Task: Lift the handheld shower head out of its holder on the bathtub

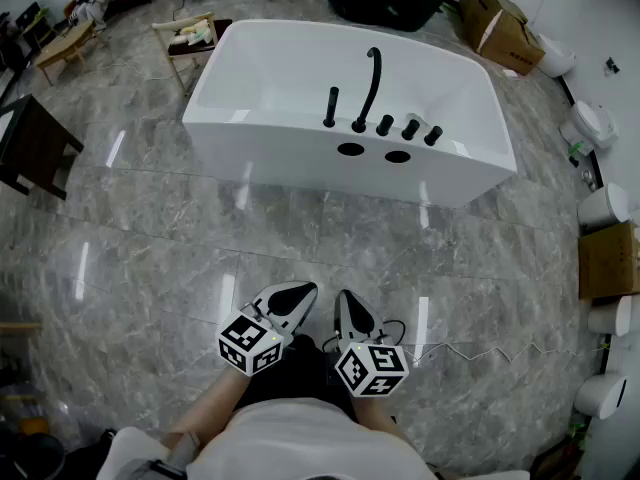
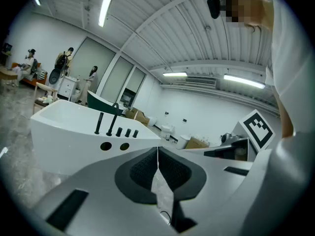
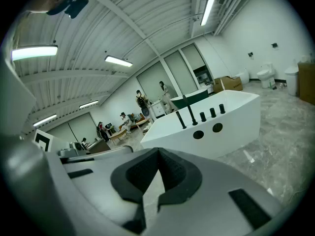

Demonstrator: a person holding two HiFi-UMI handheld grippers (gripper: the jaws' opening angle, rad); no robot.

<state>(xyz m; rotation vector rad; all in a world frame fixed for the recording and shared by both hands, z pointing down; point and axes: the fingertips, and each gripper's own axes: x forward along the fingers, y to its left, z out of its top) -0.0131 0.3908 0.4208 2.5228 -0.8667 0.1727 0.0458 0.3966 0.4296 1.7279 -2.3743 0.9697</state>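
Both left gripper (image 1: 306, 290) and right gripper (image 1: 345, 296), jaws together, apparently tilt slightly downward.

A sanitary-ware showroom or stockroom is suggested rather than a home bathroom. A white freestanding bathtub (image 1: 290, 153) is set in the open on a wide floor (image 1: 150, 258) of grey marble-look tiles, away from any wall. A second, dark tub (image 1: 380, 3) is seen behind it. White toilets (image 1: 604, 208) are lined along one wall, and cardboard boxes (image 1: 500, 30) are piled nearby. A ribbed industrial ceiling (image 3: 147, 18) with strip lights (image 3: 118, 61) is shown overhead.
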